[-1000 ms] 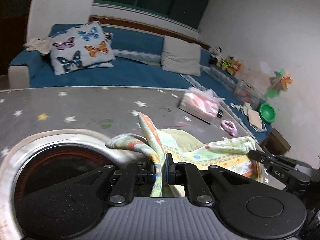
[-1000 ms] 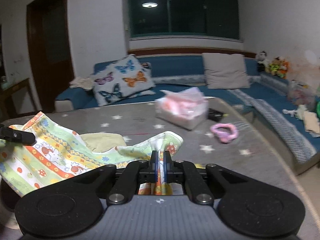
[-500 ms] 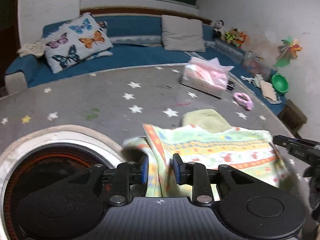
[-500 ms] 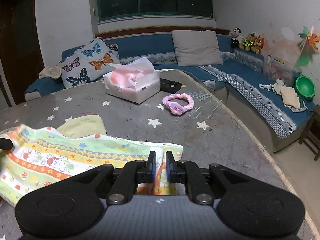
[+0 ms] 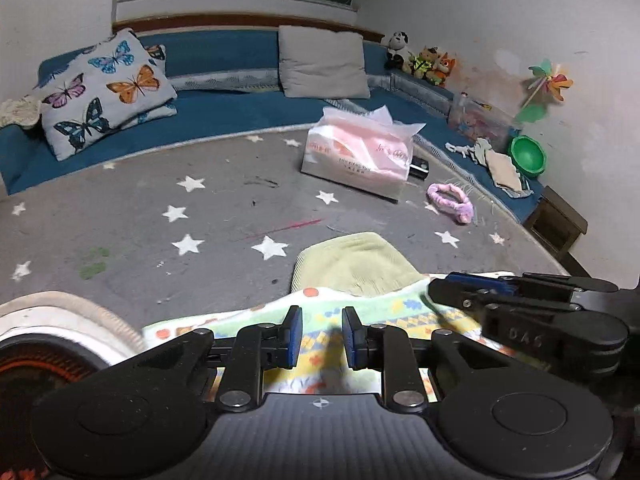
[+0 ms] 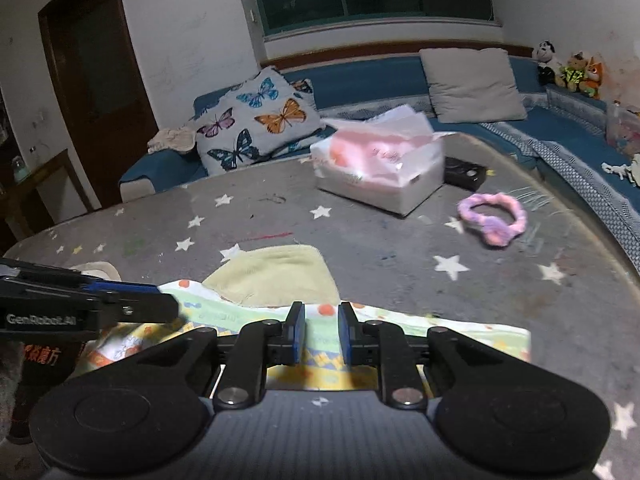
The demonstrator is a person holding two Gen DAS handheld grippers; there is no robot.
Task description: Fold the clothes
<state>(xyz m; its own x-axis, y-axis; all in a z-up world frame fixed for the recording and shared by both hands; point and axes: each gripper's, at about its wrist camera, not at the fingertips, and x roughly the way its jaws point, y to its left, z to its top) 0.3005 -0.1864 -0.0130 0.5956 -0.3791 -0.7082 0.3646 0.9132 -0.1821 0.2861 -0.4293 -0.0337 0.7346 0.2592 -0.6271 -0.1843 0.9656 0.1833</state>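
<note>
A colourful printed cloth (image 5: 256, 320) lies flat on the grey star-patterned table (image 5: 200, 216), over the near edge of a folded pale yellow-green cloth (image 5: 356, 264). My left gripper (image 5: 322, 338) is open just above the printed cloth, holding nothing. My right gripper (image 6: 321, 330) is open over the same cloth (image 6: 460, 336), also empty; the yellow-green cloth (image 6: 276, 276) lies just beyond it. The right gripper shows at the right of the left wrist view (image 5: 520, 304), and the left gripper at the left of the right wrist view (image 6: 80, 300).
A tissue pack (image 5: 360, 156), a small black box (image 5: 418, 169) and a pink hairband (image 5: 450, 202) lie at the table's far right. A round hotplate (image 5: 48, 344) sits at near left. A blue sofa (image 5: 224, 108) with cushions wraps behind.
Both grippers lowered the printed cloth onto the table, opened and let it go. It now lies flat, partly covering the yellow-green cloth.
</note>
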